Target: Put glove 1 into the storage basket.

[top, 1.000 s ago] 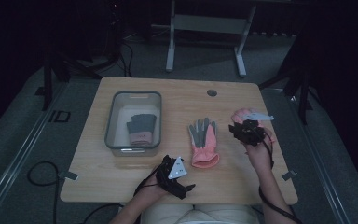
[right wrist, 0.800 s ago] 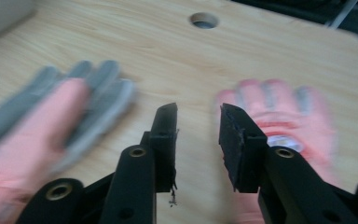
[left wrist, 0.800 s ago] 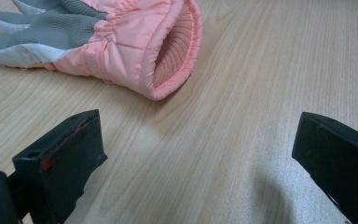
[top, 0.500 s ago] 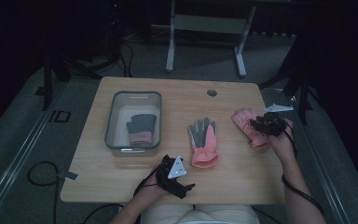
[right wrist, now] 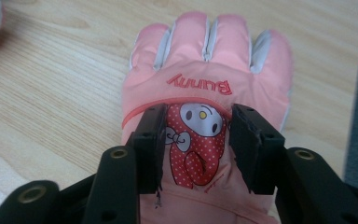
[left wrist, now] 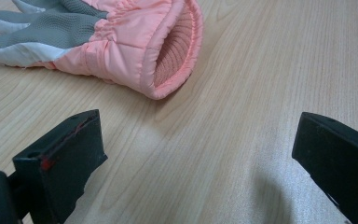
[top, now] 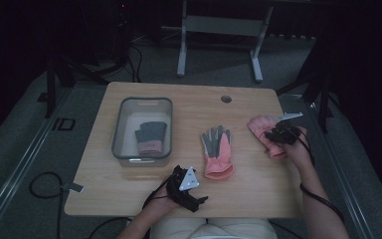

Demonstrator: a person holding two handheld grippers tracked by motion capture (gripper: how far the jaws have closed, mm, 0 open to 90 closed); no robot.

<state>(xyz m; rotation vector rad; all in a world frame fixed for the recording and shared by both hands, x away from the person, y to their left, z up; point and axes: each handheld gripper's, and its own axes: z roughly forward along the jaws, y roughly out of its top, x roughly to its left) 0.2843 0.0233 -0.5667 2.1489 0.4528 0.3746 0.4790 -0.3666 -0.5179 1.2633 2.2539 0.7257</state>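
A pink glove with a "Bunny" print (right wrist: 205, 74) lies back-up near the table's right edge (top: 264, 130). My right gripper (right wrist: 196, 116) hovers over it (top: 280, 133), jaws apart on either side of the printed patch; they have just been opening and do not press the fabric. A second pink glove (top: 218, 152) lies with its grey palm up at mid-table, its cuff (left wrist: 168, 51) ahead of my left gripper (left wrist: 200, 140). That left gripper (top: 185, 185) rests near the front edge, wide open with bare wood between its jaws.
A clear plastic bin (top: 122, 144) stands at the left of the table with a grey glove with a pink cuff (top: 150, 137) inside. A round cable hole (top: 226, 98) sits near the far edge. The table's right edge (top: 291, 149) is close to my right hand.
My right hand has moved right and down with the Bunny glove, which now lies flat by the right edge. Its jaws stand wider. The left hand has not moved.
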